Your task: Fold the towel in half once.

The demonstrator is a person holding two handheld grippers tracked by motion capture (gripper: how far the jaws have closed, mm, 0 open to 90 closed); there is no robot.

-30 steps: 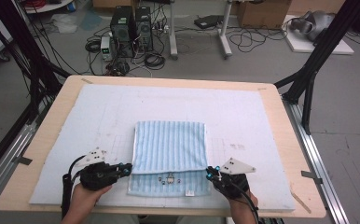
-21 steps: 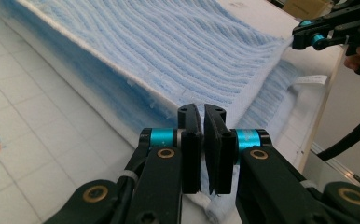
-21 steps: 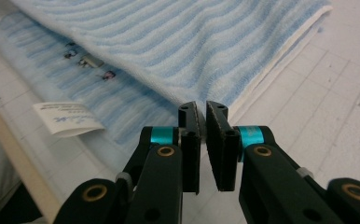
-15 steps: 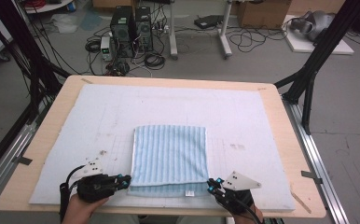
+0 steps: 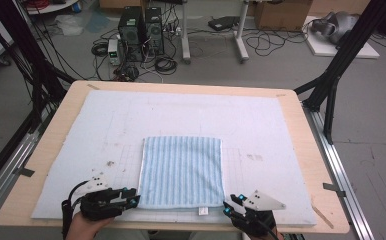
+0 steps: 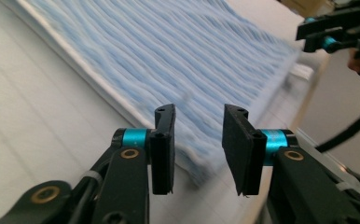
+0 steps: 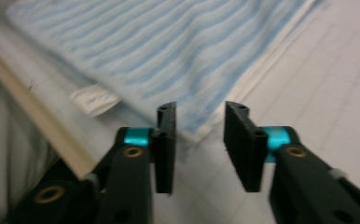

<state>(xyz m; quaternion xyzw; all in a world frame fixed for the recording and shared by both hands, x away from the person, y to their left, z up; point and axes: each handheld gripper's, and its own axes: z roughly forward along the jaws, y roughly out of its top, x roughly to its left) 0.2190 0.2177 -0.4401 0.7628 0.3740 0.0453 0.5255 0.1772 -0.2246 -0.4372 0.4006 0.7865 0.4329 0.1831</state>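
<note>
Blue striped towel (image 5: 182, 171) lies flat near the table's (image 5: 291, 107) front edge, on the white mat (image 5: 261, 125). Left gripper (image 5: 134, 200) and right gripper (image 5: 229, 207) sit at its front corners, jaws just opened, spread, nothing pinched.

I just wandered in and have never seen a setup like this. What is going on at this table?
A person is folding a blue striped towel on a white mat, using a hand-held claw in each hand. The towel lies flat and folded near the table's front edge. The left claw sits by its near left corner and the right claw by its near right corner. Both claws have just been opening, and the gripper views show nothing between their jaws: the towel is released.
</note>
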